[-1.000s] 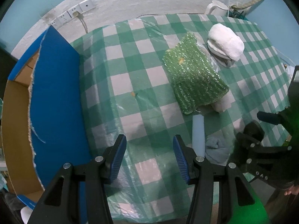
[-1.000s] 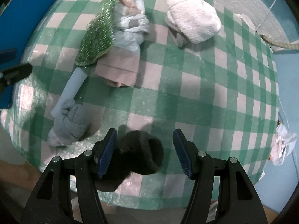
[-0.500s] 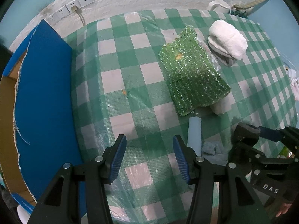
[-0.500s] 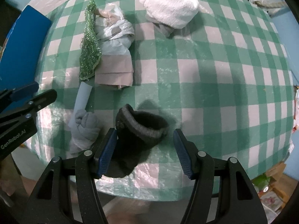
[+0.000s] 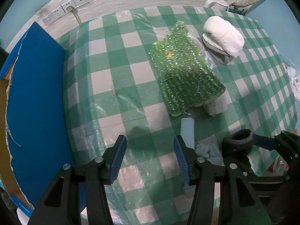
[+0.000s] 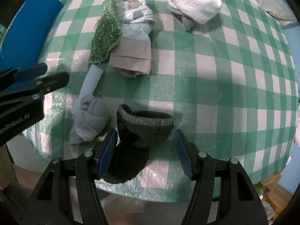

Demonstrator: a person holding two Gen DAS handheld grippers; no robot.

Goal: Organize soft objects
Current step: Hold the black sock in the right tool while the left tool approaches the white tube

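Note:
A dark sock (image 6: 144,125) lies cuff-up near the front edge of the green checked table (image 6: 215,65). My right gripper (image 6: 145,138) stands over it, open; the left pad sits against the sock and the right pad is clear of it. A grey sock (image 6: 90,120) lies just left of it, touching a pale blue strip (image 6: 91,82). Further back are a green sparkly cloth (image 5: 185,75), a folded pink cloth (image 6: 131,58) and a white fluffy towel (image 5: 223,37). My left gripper (image 5: 150,146) hangs over bare tablecloth, its jaws opening with nothing between them.
A cardboard box with a blue flap (image 5: 35,93) stands at the table's left edge. Wall sockets (image 5: 63,11) and a plugged cable run along the white wall behind. My left gripper (image 6: 37,76) shows at the left of the right wrist view. Crumpled paper (image 5: 295,86) lies off the table's right side.
The right gripper has shifted over the table and now shows closer in the left wrist view. The dark sock's cuff now faces the camera. The left gripper has barely moved.

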